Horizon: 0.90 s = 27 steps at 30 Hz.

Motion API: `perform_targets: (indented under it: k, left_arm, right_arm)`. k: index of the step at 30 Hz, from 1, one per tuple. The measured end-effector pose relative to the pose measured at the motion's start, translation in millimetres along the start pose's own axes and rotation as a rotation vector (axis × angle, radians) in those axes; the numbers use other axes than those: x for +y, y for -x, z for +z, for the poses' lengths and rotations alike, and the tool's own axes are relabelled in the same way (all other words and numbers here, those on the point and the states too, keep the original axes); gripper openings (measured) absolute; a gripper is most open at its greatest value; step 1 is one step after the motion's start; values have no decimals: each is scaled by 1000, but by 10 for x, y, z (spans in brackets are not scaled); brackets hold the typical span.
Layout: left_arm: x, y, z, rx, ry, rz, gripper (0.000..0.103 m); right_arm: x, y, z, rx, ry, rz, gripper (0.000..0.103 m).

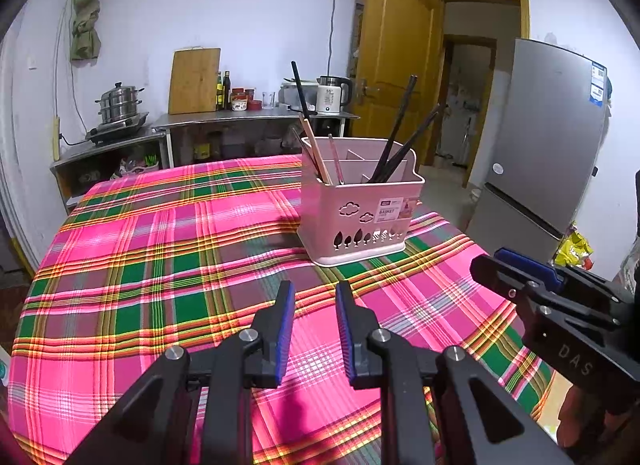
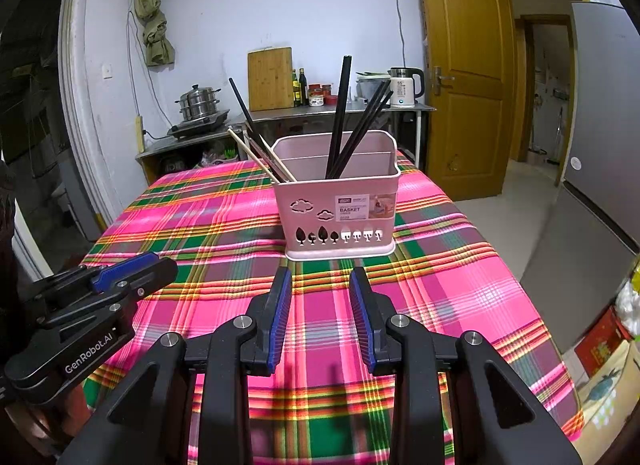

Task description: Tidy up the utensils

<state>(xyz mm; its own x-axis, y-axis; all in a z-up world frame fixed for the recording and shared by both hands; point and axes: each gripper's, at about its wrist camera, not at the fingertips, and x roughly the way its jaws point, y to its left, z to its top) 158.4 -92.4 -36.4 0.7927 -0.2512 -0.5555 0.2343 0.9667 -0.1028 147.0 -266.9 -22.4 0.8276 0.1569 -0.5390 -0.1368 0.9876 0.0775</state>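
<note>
A pink utensil basket [image 1: 360,221] [image 2: 340,213] stands upright on the plaid tablecloth [image 1: 160,265] [image 2: 440,285]. Black chopsticks [image 1: 400,133] [image 2: 344,117] lean in its right compartment. Wooden chopsticks [image 1: 316,153] [image 2: 256,153] and one more black stick lean in the left one. My left gripper [image 1: 314,297] hovers over the cloth short of the basket, open, with nothing between its blue pads. My right gripper [image 2: 320,281] is beside it, right in front of the basket, open wider and also empty. Each one shows in the other's view: right gripper [image 1: 516,269], left gripper [image 2: 136,269].
Behind the table runs a steel counter [image 1: 256,117] with a steamer pot [image 1: 118,103], a cutting board [image 1: 194,81], bottles and a kettle [image 1: 334,95]. A grey fridge [image 1: 548,145] and a wooden door [image 2: 468,77] are on the right. The table edge [image 2: 520,277] drops off to the right.
</note>
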Motion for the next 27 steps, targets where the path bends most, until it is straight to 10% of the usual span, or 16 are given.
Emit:
perform_targets:
  k: [27]
  left_arm:
    - [7, -15, -33, 13, 15, 12, 20]
  right_arm:
    - [19, -25, -66, 11, 5, -3, 31]
